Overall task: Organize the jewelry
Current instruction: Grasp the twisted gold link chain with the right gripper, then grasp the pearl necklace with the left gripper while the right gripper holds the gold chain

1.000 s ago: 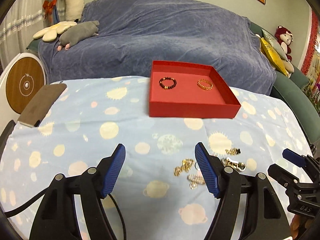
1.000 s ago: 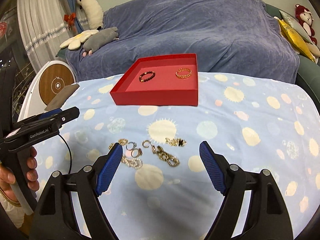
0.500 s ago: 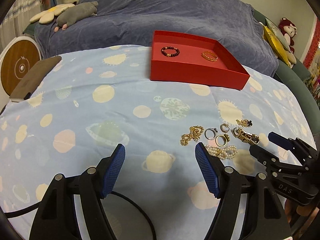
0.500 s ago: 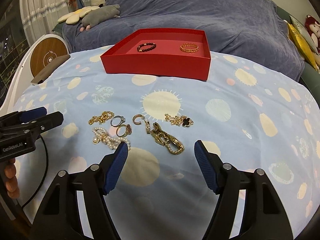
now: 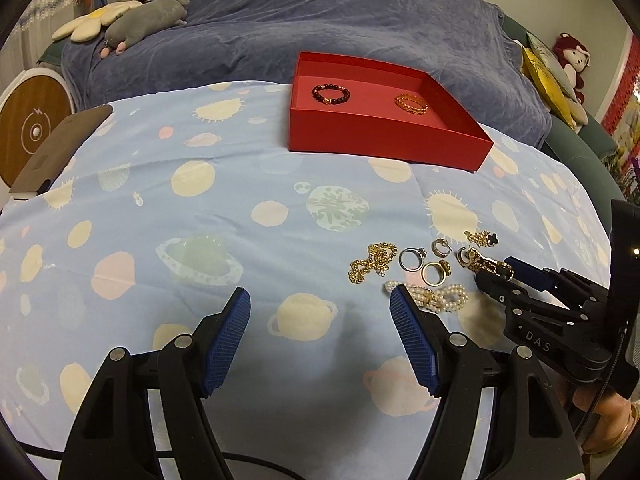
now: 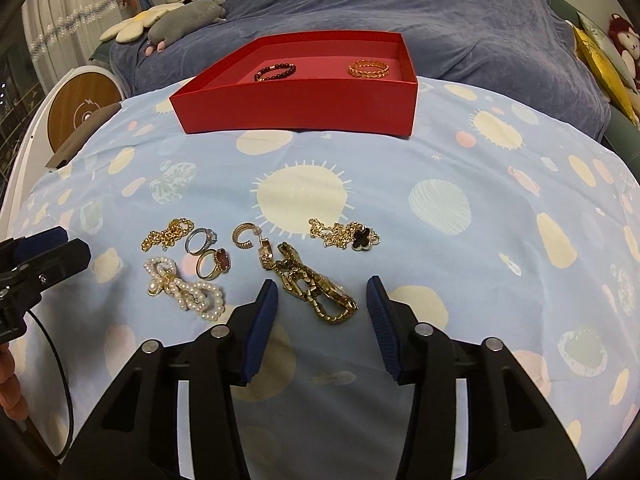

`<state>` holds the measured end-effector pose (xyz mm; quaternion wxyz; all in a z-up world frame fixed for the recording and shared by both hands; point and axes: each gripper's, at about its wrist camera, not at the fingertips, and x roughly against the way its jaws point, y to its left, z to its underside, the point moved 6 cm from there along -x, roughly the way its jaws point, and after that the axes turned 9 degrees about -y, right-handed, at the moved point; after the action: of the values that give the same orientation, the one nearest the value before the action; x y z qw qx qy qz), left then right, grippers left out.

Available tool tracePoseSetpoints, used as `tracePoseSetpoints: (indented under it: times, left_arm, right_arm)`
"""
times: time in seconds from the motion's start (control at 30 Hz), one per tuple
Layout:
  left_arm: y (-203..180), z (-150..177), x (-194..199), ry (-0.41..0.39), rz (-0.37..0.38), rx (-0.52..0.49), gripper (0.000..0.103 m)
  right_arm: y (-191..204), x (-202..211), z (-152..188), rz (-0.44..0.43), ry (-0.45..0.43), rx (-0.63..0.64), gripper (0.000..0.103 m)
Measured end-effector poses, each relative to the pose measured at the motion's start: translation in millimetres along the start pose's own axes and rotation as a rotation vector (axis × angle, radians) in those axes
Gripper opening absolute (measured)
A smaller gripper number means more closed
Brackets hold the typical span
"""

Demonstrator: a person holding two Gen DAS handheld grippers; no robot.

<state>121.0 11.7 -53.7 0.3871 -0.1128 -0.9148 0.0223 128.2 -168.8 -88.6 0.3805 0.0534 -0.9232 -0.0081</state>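
Observation:
Loose jewelry lies on the blue planet-print cloth: a gold link bracelet (image 6: 316,286), a pearl piece (image 6: 186,290), a red-stone ring (image 6: 216,262), a silver ring (image 6: 202,240), a gold chain (image 6: 168,234) and a clover necklace (image 6: 352,236). My right gripper (image 6: 322,298) hovers over the gold link bracelet with its jaws closing; the bracelet lies between them, untouched by the pads. My left gripper (image 5: 320,310) stands open over bare cloth, left of the pile (image 5: 432,268). The red box (image 6: 300,108) holds a dark bead bracelet (image 6: 276,72) and a gold bracelet (image 6: 368,68).
A sofa under a blue-grey cover (image 5: 320,24) runs behind the table, with plush toys (image 5: 140,24) at its left end. A brown flat object (image 5: 60,148) lies at the cloth's left edge, by a white and wooden round device (image 5: 28,136). A hand (image 5: 608,420) grips the right tool.
Both grippers have sunk toward the cloth and tilted down. The right gripper has come over the gold link bracelet and its jaws have narrowed. The left stays wide.

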Motion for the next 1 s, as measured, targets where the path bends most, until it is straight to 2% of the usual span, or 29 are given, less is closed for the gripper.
tracePoseSetpoints:
  times: [0.07, 0.13, 0.43, 0.5, 0.53, 0.77, 0.87, 0.9, 0.93, 0.97, 1.0]
  left_arm:
    - [0.0, 0.2, -0.3, 0.001, -0.003, -0.004, 0.07]
    - [-0.9, 2.5, -1.6, 0.004, -0.006, -0.011, 0.07]
    - [-24.9, 10.1, -8.0, 0.024, 0.056, -0.003, 0.07]
    - [-34.0, 10.9, -10.1, 0.026, 0.069, 0.005, 0.07]
    - [-38.4, 10.5, -11.8, 0.026, 0.069, 0.005, 0.07]
    - [-62.1, 6.6, -34.9, 0.037, 0.056, 0.036, 0.07]
    - [-67.5, 10.0, -45.6, 0.062, 0.042, 0.024, 0.07]
    - [-68.5, 11.5, -48.3, 0.07, 0.042, 0.027, 0.07]
    - [-68.8, 11.2, -48.2, 0.058, 0.035, 0.024, 0.07]
    - [-69.6, 10.9, -48.4, 0.05, 0.03, 0.014, 0.07]
    - [-70.7, 11.3, -49.3, 0.051, 0.03, 0.002, 0.07]
  right_arm:
    - [1.3, 0.3, -0.4, -0.007, -0.001, 0.011, 0.025]
    - [0.8, 1.1, -0.4, -0.012, 0.006, 0.0, 0.019]
    - [-6.3, 14.7, 2.1, -0.025, 0.012, -0.056, 0.018]
    - [-8.4, 17.3, 1.8, -0.027, 0.008, -0.06, 0.013]
    - [-9.8, 18.6, 1.3, -0.03, 0.006, -0.062, 0.01]
    - [-18.7, 23.4, 3.0, -0.036, 0.0, -0.078, 0.006]
    - [-23.1, 24.1, 4.7, -0.047, 0.008, -0.105, 0.009]
    - [-25.5, 24.1, 5.1, -0.046, 0.012, -0.117, 0.014]
    - [-27.7, 24.1, 5.1, -0.043, 0.013, -0.129, 0.029]
    - [-29.9, 25.3, 4.6, -0.041, 0.005, -0.144, 0.04]
    - [-30.4, 25.9, 4.0, -0.042, 0.003, -0.151, 0.04]
